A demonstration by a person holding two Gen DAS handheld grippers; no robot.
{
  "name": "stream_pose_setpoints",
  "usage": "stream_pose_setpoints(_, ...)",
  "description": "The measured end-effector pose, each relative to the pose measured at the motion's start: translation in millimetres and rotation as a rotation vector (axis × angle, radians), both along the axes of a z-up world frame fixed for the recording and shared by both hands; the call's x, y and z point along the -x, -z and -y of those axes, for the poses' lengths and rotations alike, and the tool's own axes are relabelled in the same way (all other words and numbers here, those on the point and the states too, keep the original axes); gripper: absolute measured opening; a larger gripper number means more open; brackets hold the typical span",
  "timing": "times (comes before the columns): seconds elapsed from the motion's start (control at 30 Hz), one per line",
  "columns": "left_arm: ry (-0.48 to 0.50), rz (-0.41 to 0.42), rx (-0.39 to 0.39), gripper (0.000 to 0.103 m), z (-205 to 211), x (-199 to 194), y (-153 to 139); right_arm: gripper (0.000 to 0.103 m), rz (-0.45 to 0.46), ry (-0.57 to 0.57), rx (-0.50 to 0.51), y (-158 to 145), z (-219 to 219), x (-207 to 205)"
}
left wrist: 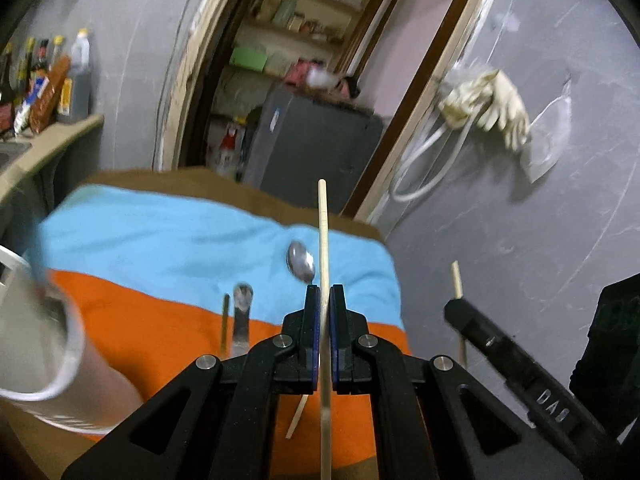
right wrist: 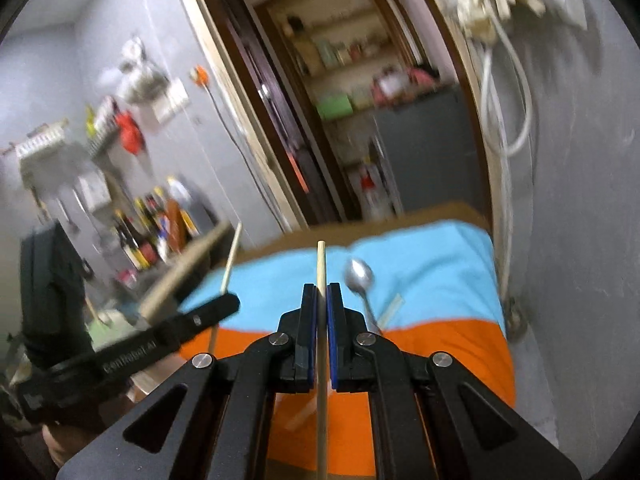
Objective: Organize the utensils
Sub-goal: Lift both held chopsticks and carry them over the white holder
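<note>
Chopstick [left wrist: 323, 232] stands clamped upright in left gripper [left wrist: 324, 300] above cloth [left wrist: 160, 240].

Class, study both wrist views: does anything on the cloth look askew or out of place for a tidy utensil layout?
Yes. On the blue and orange cloth, the large spoon lies tilted, not lined up with the small spoon beside it. A loose wooden stick lies slanted on the orange part.

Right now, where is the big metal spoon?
The spoon lies on the blue part of the cloth, just left of the chopstick in the left wrist view.
</note>
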State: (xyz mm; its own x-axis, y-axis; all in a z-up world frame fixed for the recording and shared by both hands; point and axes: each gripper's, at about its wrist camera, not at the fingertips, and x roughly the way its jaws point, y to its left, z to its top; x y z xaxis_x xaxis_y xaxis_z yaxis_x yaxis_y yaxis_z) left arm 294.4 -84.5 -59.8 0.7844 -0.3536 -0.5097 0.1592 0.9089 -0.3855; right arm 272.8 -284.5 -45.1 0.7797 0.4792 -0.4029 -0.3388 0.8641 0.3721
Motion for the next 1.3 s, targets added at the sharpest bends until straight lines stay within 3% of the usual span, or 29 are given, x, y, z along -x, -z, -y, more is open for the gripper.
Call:
stream_pose_setpoints(0.43, -0.096, 0.213, -0.009, 0.002, -88.6, 61.6, -87.2, 0.003, 0.306, -0.073, -0.156, -86.0, -75.2, 29.2)
stream_pose_setpoints(0.7, -0.216, 0.321, 0.021, 0.002, -165.2, 80.3, -111.0, 0.003, 0.43, -0.165, -0.213, -118.3, -126.9, 27.6)
stream_pose_setpoints(1.03, -0.378, 0.4, 0.23, 0.002, -272.2, 83.2, -89.6, 0.003, 0.475, -0.14, -0.283, -100.6, -156.9, 12.6)
stream_pose_setpoints(1.3, -0.454, 0.437, 0.222, 0.002, -284.9, 86.9, -61.5, 0.003, 0.474, -0.08, -0.315, -58.9, -164.4, 6.3)
